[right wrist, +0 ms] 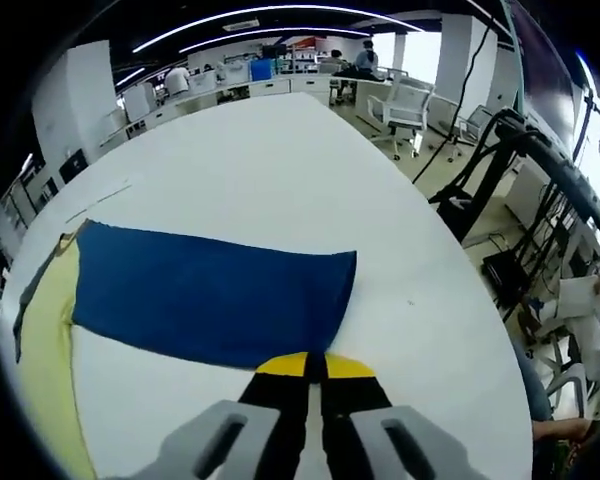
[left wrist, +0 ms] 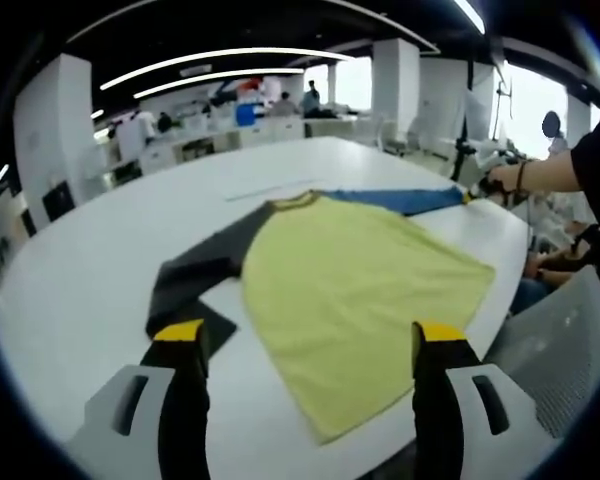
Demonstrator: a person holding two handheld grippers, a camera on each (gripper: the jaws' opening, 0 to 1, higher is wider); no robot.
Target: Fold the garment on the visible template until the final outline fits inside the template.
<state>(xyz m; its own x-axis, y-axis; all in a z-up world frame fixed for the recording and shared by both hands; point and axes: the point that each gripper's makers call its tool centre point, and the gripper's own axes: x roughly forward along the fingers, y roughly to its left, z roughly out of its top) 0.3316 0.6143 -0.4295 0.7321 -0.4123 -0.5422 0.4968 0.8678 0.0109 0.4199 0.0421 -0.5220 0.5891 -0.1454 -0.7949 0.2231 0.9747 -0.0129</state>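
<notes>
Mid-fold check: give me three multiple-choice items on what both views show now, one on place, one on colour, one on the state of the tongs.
1. Where do the right tongs sit?
A. at the blue sleeve's edge
B. over the yellow body
C. off the table

2. What colour is the shirt's other sleeve?
A. red
B. dark grey
C. white

3. How do the left tongs stand?
A. shut on the hem
B. shut on the collar
C. open above the shirt

Answers: 1 A, their yellow tips meet at the blue sleeve's near edge. 2 B, the left gripper view shows a dark grey sleeve beside the yellow body. 3 C, the jaws stand wide apart with nothing between them.
</notes>
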